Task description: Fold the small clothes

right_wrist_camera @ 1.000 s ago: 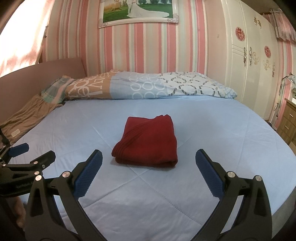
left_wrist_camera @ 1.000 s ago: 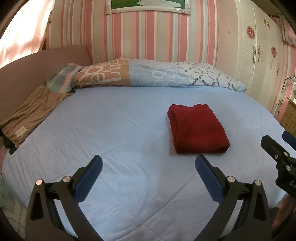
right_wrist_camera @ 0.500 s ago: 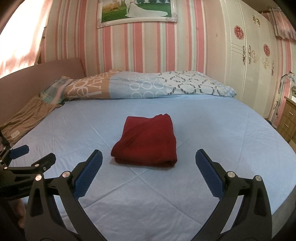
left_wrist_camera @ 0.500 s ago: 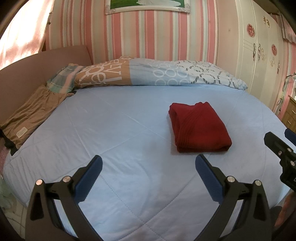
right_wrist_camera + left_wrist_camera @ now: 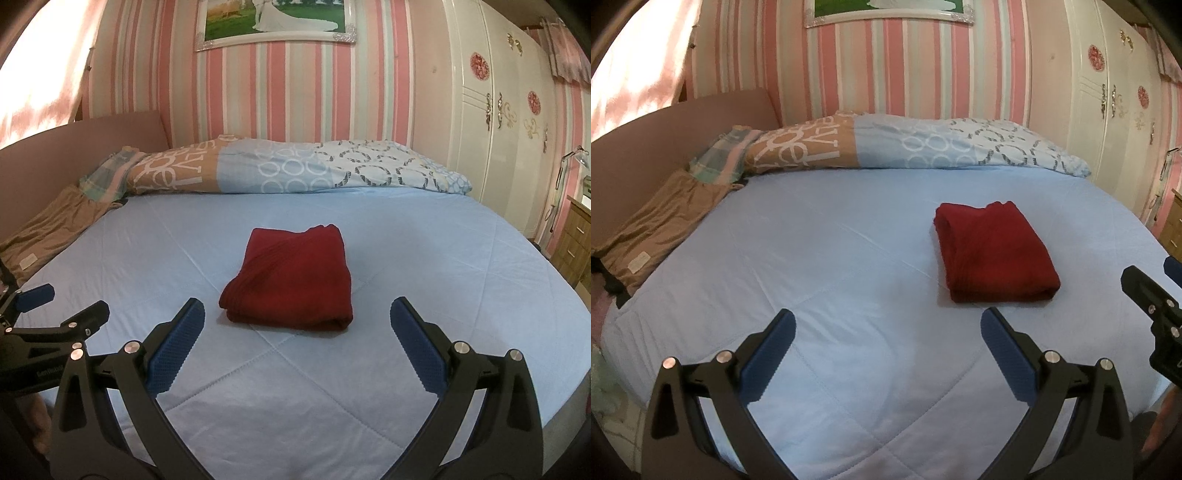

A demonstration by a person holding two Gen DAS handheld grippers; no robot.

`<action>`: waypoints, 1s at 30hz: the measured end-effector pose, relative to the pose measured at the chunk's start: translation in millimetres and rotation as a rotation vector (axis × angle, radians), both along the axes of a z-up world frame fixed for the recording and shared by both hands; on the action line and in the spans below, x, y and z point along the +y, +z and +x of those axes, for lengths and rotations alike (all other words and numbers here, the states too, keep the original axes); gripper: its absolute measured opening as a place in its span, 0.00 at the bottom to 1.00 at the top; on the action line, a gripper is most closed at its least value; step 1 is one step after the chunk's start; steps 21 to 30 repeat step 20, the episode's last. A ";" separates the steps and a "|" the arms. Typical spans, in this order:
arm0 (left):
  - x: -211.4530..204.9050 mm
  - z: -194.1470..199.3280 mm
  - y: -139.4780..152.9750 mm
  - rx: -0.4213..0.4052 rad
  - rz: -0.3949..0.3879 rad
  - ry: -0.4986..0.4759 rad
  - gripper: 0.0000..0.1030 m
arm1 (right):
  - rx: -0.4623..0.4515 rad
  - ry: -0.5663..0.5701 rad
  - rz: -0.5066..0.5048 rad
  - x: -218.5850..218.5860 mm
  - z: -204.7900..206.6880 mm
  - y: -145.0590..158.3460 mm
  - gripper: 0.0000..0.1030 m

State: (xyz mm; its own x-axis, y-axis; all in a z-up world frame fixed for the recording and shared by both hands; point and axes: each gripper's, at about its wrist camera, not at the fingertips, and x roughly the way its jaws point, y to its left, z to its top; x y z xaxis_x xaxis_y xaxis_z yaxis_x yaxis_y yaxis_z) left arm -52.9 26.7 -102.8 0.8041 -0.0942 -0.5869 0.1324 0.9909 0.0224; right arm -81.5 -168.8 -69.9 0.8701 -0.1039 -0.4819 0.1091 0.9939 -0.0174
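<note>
A dark red garment (image 5: 995,251) lies folded in a neat rectangle on the light blue bedspread (image 5: 831,251); it also shows in the right wrist view (image 5: 291,280). My left gripper (image 5: 886,328) is open and empty, held above the bed, near and left of the garment. My right gripper (image 5: 297,317) is open and empty, held just in front of the garment without touching it. Each gripper shows at the edge of the other's view: the right one (image 5: 1156,314) and the left one (image 5: 48,314).
A brown garment (image 5: 653,229) lies at the bed's left edge by the headboard (image 5: 665,129). A patterned quilt (image 5: 905,147) lies along the far side against the striped wall. A white wardrobe (image 5: 498,122) and wooden drawers (image 5: 576,243) stand at the right.
Both grippers have drawn back and risen slightly, so the folded garment sits a little farther away. The garment has not moved. Both jaws stay open.
</note>
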 end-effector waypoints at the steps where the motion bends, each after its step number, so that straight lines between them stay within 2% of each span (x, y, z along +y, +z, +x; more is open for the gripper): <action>1: 0.0 -1.2 -0.2 -0.002 0.005 -0.001 0.98 | 0.001 -0.002 -0.001 -0.3 0.3 -0.6 0.97; 13: 4.9 2.9 4.8 0.018 -0.013 -0.013 0.98 | 0.002 -0.002 -0.002 -2.3 0.1 -2.9 0.97; 20: 4.0 1.5 7.4 -0.006 0.023 0.008 0.98 | 0.001 -0.003 -0.002 -2.7 0.6 -3.3 0.97; 30: 4.0 1.5 7.4 -0.006 0.023 0.008 0.98 | 0.001 -0.003 -0.002 -2.7 0.6 -3.3 0.97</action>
